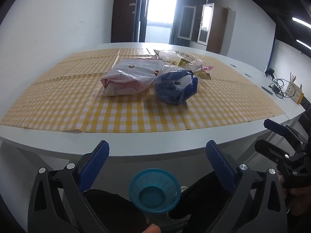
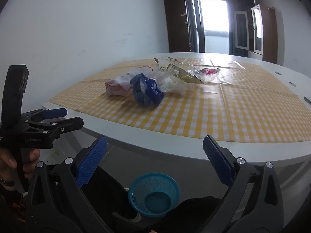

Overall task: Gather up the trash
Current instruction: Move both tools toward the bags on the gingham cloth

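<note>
A pile of trash lies on the yellow checked cloth [image 1: 58,101]: a pale pink plastic bag [image 1: 130,77], a crumpled blue bag [image 1: 176,88] and clear printed wrappers [image 1: 180,58] behind them. The same pile shows in the right wrist view: pink bag [image 2: 116,87], blue bag [image 2: 148,93], clear wrappers [image 2: 186,71]. A blue mesh basket [image 1: 154,190] stands on the floor below the table's near edge, also in the right wrist view [image 2: 153,194]. My left gripper [image 1: 157,153] and right gripper [image 2: 154,149] are both open and empty, held before the table edge.
The white table [image 1: 136,145] has the cloth over most of its top. A cable, a charger and a pencil box [image 1: 293,91] sit at its right end. The person's dark legs are beside the basket. A white wall is to the left.
</note>
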Demonstrator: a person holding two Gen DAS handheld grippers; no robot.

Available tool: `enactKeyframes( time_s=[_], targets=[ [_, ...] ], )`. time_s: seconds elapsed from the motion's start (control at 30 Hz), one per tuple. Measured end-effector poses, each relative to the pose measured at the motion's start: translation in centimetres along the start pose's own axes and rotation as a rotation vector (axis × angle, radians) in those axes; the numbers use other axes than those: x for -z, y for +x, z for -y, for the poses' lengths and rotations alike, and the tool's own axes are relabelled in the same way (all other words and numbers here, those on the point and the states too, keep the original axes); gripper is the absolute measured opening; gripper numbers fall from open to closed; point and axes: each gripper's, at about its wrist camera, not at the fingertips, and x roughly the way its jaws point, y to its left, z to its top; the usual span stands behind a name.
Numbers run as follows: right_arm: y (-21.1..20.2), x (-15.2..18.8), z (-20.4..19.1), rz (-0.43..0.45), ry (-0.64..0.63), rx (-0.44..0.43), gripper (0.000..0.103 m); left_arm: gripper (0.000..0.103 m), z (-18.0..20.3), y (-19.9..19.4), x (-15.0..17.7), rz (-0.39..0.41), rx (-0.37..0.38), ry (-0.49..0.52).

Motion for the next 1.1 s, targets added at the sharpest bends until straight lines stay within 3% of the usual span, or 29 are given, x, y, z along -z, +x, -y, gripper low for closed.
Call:
enactKeyframes(
  time_s=[0.17, 0.37, 1.1],
  targets=[
    [0.4, 0.3, 0.0, -0.010, 0.001, -0.001, 0.095, 0.097, 0.4, -0.5, -0.2, 0.028, -0.043, 0.043],
    [0.1, 0.4, 0.0, -0.011, -0.003, -0.007, 0.095, 0.097, 0.5, -1.2, -0.4, 0.073, 0.025, 0.043],
    [0.3, 0.4, -0.1, -0.033, -0.001, -0.016, 0.095, 0.097, -0.4, -1.9, -0.7, 0.098, 0.041, 0.005]
  ],
)
